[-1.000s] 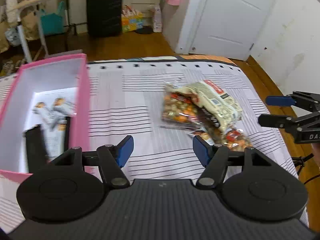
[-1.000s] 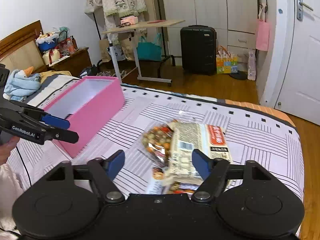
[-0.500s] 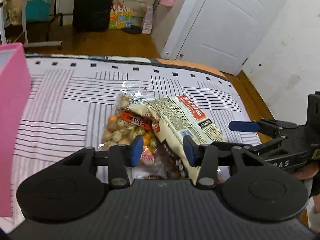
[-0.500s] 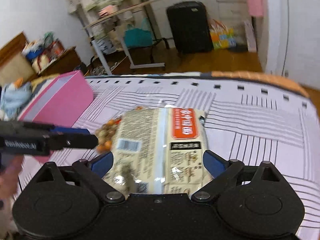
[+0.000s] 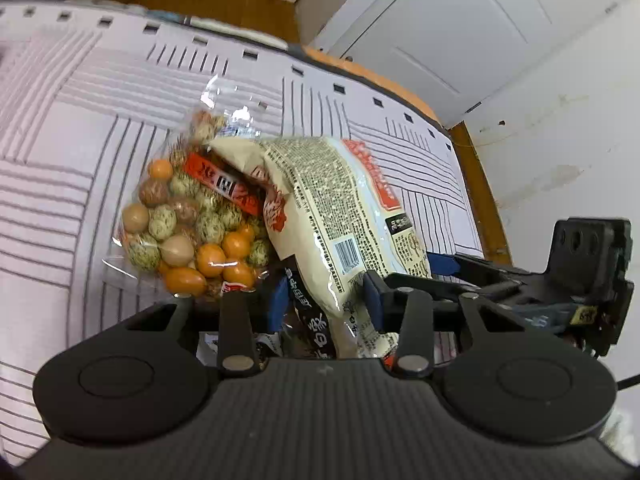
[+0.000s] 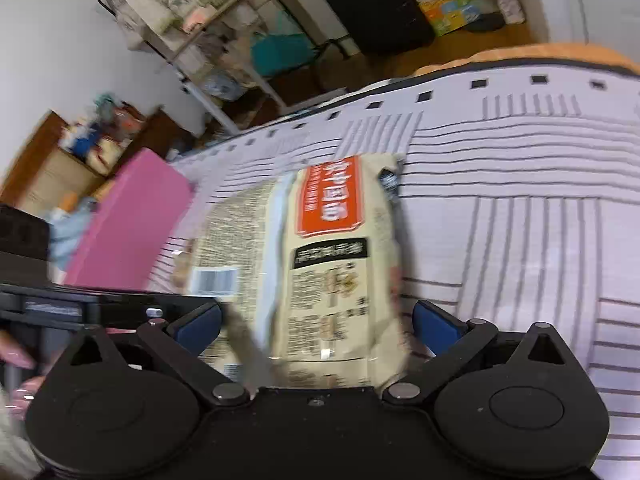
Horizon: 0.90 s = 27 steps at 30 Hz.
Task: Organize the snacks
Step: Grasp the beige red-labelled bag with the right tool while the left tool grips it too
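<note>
A cream snack bag with an orange label lies on top of a pile on the striped bed, over a clear bag of speckled and orange balls and a dark packet. My left gripper is half closed around the near end of the cream bag and the dark packet; its blue pads are close to the wrappers. My right gripper is open, its pads on either side of the cream bag. The right gripper also shows in the left wrist view.
A pink box stands on the bed to the left in the right wrist view. Beyond the bed's foot are a wooden floor, a black suitcase, a clothes rack and a white door.
Both grippers have moved in over the snack pile. My left gripper has narrowed around the cream bag's near end. The pink box has left the left wrist view.
</note>
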Motion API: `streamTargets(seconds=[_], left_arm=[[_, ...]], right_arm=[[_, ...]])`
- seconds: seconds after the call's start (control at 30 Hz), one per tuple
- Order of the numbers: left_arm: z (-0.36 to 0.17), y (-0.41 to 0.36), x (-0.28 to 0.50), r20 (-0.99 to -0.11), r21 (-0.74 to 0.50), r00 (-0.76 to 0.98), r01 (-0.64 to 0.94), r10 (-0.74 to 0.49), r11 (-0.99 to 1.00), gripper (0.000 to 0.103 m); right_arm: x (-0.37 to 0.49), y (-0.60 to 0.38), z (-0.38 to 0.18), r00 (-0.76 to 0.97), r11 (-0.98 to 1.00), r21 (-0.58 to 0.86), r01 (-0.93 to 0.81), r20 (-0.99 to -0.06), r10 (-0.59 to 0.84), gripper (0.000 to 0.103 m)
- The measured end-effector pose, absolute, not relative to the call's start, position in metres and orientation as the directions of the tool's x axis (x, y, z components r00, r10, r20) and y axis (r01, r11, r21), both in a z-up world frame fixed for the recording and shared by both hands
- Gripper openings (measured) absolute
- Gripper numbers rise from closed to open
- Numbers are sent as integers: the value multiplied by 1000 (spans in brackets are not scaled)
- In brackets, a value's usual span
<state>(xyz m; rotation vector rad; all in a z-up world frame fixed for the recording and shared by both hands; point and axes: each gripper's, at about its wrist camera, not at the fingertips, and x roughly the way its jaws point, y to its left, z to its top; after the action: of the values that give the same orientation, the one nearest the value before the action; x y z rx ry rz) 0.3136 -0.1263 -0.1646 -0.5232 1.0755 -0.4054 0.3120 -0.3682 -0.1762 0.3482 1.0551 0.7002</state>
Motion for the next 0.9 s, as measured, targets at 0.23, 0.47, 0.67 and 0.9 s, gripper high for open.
streamTargets(seconds=[0.23, 0.47, 0.67, 0.9], left_arm=[[-168, -127, 309, -700, -606, 433, 62, -568, 793, 29], [-153, -126, 303, -709, -585, 416, 102, -569, 805, 28], [-130, -124, 279, -712, -557, 419, 153, -564, 816, 29], [-105, -107, 246, -714, -554, 405, 171, -571, 815, 29]], right_arm=[[299, -357, -171, 351, 753, 546, -367, -669, 656, 99], [279, -360, -154, 381, 776, 473, -418, -684, 622, 83], [254, -360, -132, 397, 778, 448, -440, -680, 616, 81], [224, -345, -105, 378, 774, 429, -466, -694, 613, 81]])
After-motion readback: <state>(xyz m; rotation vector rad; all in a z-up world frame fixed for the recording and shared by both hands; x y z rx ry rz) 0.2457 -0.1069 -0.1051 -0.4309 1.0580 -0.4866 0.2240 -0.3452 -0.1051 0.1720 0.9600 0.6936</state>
